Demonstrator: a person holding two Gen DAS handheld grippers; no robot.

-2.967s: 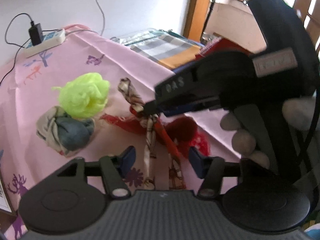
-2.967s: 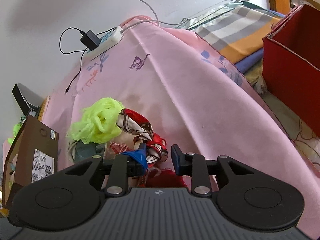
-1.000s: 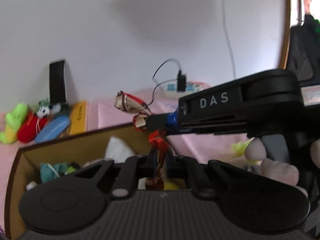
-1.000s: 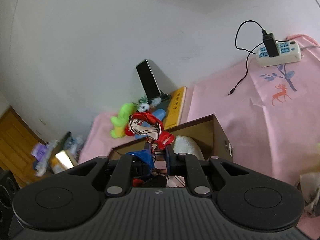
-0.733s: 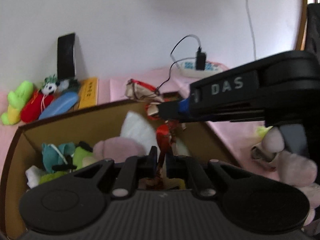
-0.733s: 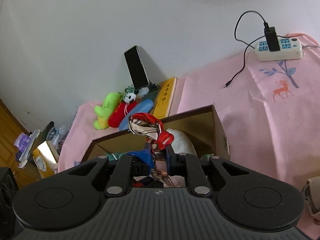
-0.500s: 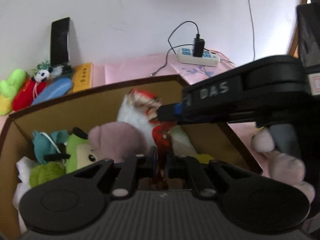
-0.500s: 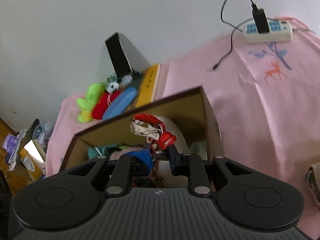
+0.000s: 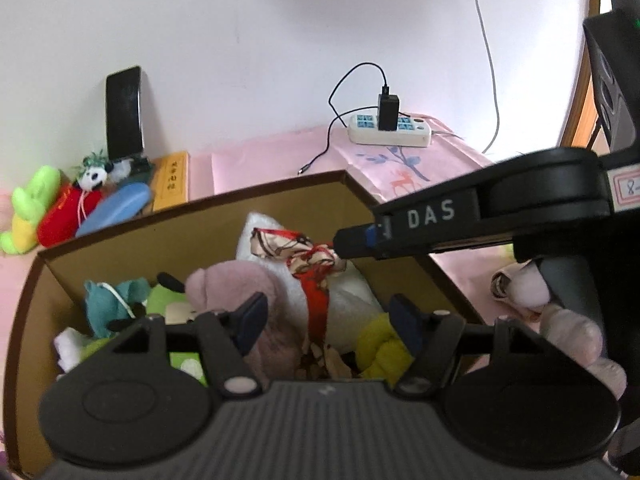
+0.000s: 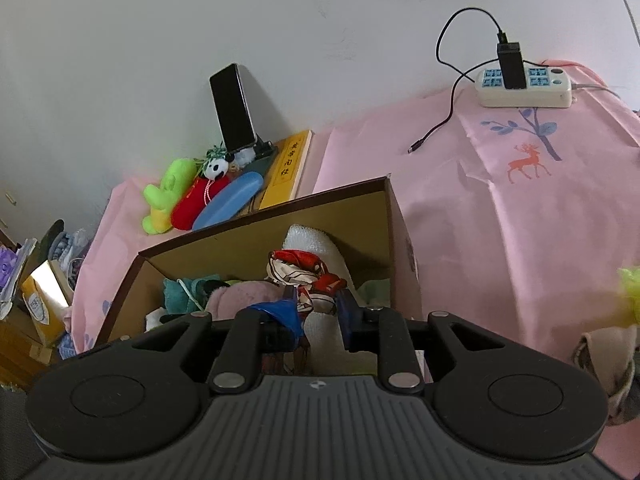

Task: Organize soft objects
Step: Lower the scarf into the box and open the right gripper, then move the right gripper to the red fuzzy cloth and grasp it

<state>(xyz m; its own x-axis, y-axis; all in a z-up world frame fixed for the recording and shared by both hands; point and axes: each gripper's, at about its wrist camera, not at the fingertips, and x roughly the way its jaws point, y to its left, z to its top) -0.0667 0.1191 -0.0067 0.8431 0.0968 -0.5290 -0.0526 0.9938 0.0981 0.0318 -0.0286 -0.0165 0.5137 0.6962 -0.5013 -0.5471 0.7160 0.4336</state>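
Over open cardboard box (image 9: 192, 220): knotted red-patterned scarf (image 9: 310, 264), hanging above plush toys (image 9: 236, 292) inside. Light, limp, silky, likely slippery; judge knot best hold, tails slide. Right gripper (image 10: 318, 314) jaws opening, knot between pads, contact unclear. Left gripper (image 9: 328, 320) jaws opening, wide apart, scarf tail between, untouched. Nothing fragile; drop safe.

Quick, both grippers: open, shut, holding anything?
Left gripper: jaws opening, clear of the scarf between them.
Right gripper: jaws opening, scarf's knot between them over the box.
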